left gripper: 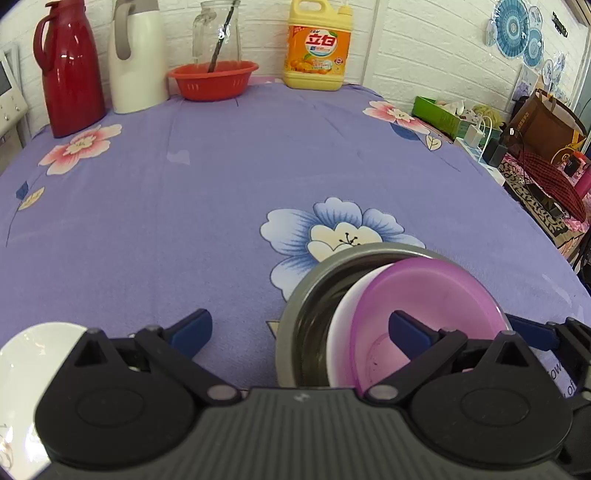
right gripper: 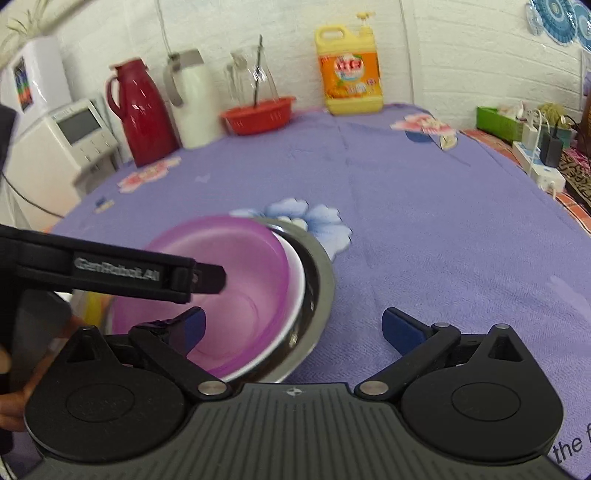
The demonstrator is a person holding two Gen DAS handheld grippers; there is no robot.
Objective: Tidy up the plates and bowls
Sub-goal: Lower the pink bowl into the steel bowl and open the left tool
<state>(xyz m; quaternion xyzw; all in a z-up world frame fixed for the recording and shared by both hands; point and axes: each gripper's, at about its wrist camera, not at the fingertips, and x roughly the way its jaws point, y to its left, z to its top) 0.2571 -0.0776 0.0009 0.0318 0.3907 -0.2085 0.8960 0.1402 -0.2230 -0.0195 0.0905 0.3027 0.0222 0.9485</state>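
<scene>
A purple bowl (left gripper: 428, 295) sits nested in a white bowl (left gripper: 341, 317), which sits in a steel bowl (left gripper: 295, 317) on the purple flowered cloth. My left gripper (left gripper: 299, 332) is open, its right finger (left gripper: 406, 332) over the purple bowl, its left finger over the cloth. A white plate (left gripper: 26, 354) lies at the lower left. In the right wrist view the same stack, purple bowl (right gripper: 236, 266), white bowl (right gripper: 299, 284) and steel bowl (right gripper: 321, 280), lies left of centre. My right gripper (right gripper: 291, 328) is open and empty, its left finger over the purple bowl. The left gripper's body (right gripper: 110, 269) reaches in from the left.
At the table's back stand a red thermos (left gripper: 70, 70), a white thermos (left gripper: 136, 55), a glass jug (left gripper: 218, 33), a red basket (left gripper: 212, 79) and a yellow detergent bottle (left gripper: 317, 48). Clutter with chargers and a green box (left gripper: 439, 110) lies past the right edge.
</scene>
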